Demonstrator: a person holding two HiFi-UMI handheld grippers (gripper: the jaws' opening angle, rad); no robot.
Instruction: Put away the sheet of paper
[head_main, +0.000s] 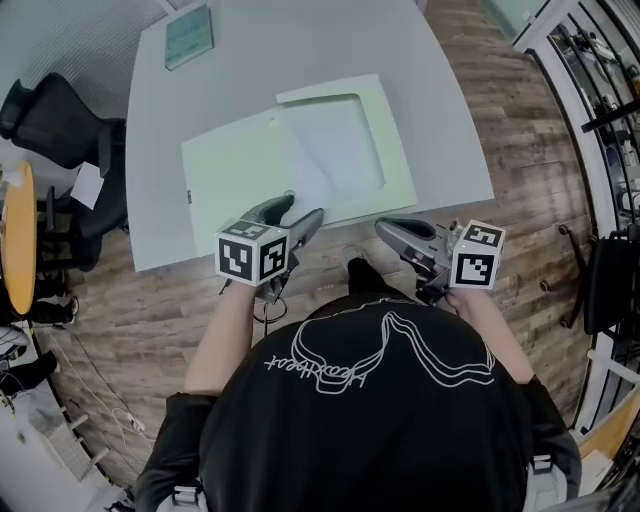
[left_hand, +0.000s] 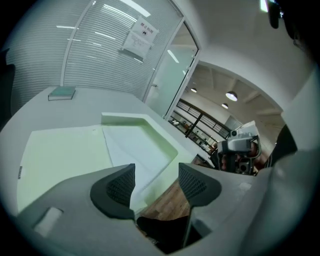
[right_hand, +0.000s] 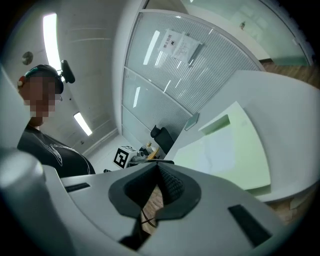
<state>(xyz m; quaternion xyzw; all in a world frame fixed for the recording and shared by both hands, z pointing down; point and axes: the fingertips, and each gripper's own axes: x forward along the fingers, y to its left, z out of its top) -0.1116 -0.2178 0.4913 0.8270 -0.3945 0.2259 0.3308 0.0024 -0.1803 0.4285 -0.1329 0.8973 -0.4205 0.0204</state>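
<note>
Sheet of paper (head_main: 335, 150) lies flat in the right half of the open pale green folder (head_main: 235, 175) on the grey table (head_main: 450, 150), inside that half's raised border. I can't tell if its far and right edges are tucked under the border or just sit against it. Your left gripper (head_main: 303, 207) hangs over the near edge of the folder with its jaws wide apart and nothing between them. The sheet's near-left corner is just ahead of its tips. Your right gripper (head_main: 383, 228) is off the table's near edge with its jaws closed together, empty. For handling, treat the sheet as near weightless, limp and easy to crease. It will sag and flutter if held by one corner, and it will skid on the smooth folder surface rather than lift if you push down on it. It's too thin to pinch where it lies flat. If it needs more seating, nudge the near-left edge, the part that looks free, with one pad held low and slide it in. Don't clamp hard or drag across the middle, or you'll wrinkle it. The folder cover looks stiffer, probably card or plastic. Grab its left free edge if you want to fold it over, and keep the sheet from riding out as it swings. The teal book (head_main: 189, 35) at the far corner is well clear.
</note>
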